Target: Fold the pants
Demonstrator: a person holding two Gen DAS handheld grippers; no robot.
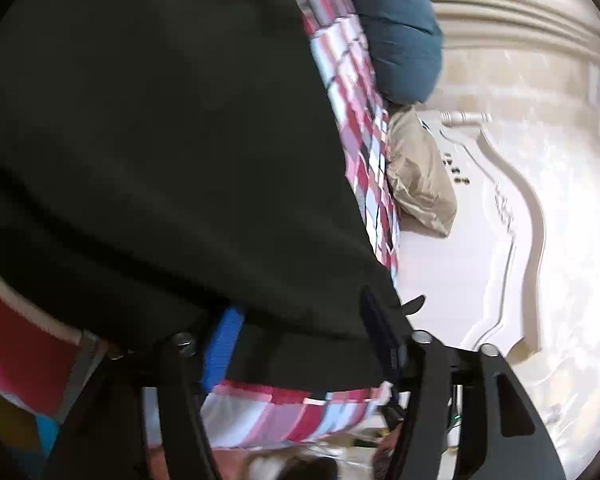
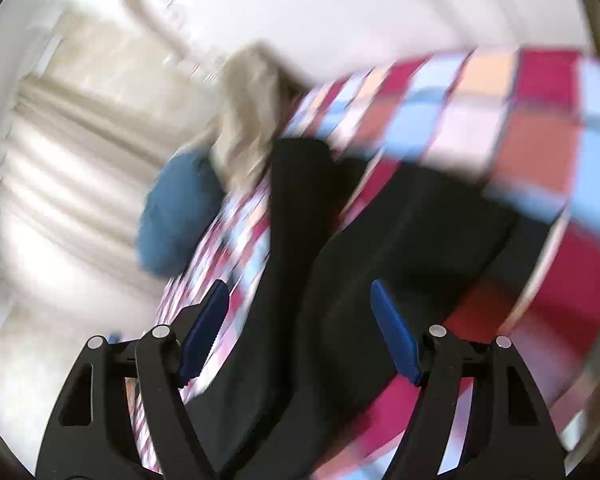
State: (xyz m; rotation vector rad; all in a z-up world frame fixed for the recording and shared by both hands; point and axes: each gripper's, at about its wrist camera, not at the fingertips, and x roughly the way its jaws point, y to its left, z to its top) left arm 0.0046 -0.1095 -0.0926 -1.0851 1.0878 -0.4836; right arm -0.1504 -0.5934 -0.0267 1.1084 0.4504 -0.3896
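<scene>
The black pants fill most of the left wrist view and drape over my left gripper. Its blue pads are wide apart with cloth lying between and over them, so the grip is unclear. In the blurred right wrist view the pants lie on the checked bedspread. My right gripper is open just above them, blue pads spread on either side of a pant leg, holding nothing.
The bed has a red, white and blue checked cover. A blue pillow and a beige pillow lie against the white carved headboard. Both also show in the right wrist view, blue and beige.
</scene>
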